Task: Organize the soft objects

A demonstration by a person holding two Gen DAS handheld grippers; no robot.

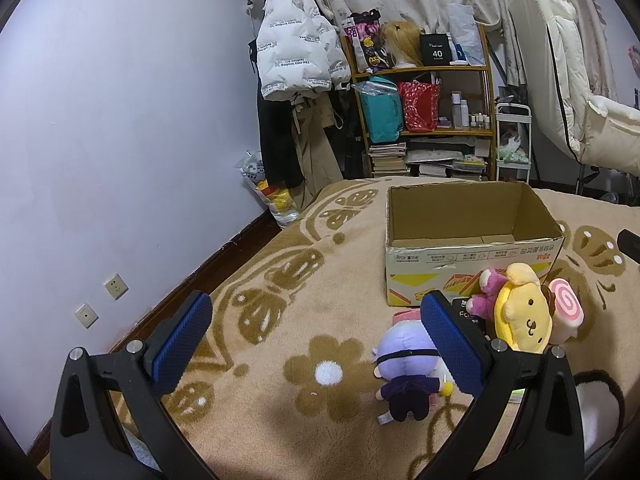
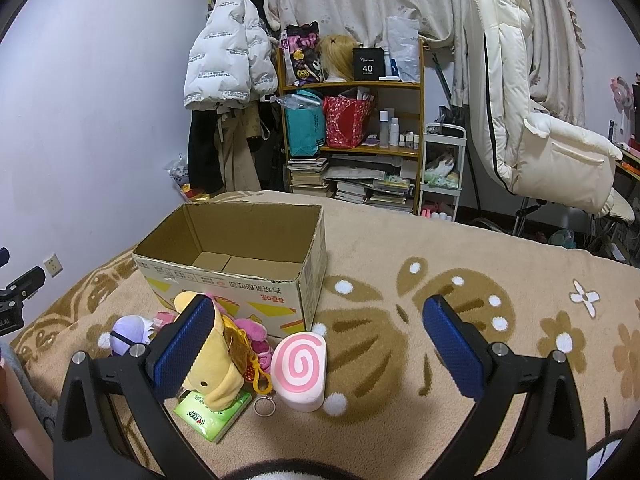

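Note:
An empty open cardboard box (image 1: 472, 256) stands on a tan patterned blanket (image 1: 280, 320); it also shows in the right wrist view (image 2: 240, 272). In front of it lie soft toys: a purple-haired doll (image 1: 404, 376), a yellow dog plush (image 1: 520, 320), a pink plush (image 1: 486, 296) and a pink swirl roll cushion (image 2: 300, 364). My left gripper (image 1: 316, 340) is open and empty above the blanket, left of the doll. My right gripper (image 2: 320, 344) is open and empty above the roll cushion, its left finger (image 2: 184, 344) over the yellow plush (image 2: 216, 372).
A green tissue pack (image 2: 212, 412) and a key ring (image 2: 264, 404) lie by the toys. Beyond the bed stand a cluttered shelf (image 2: 360, 128), hanging coats (image 1: 292, 56), a white cart (image 2: 444, 164) and a cream chair (image 2: 540, 128). A wall (image 1: 120, 120) runs on the left.

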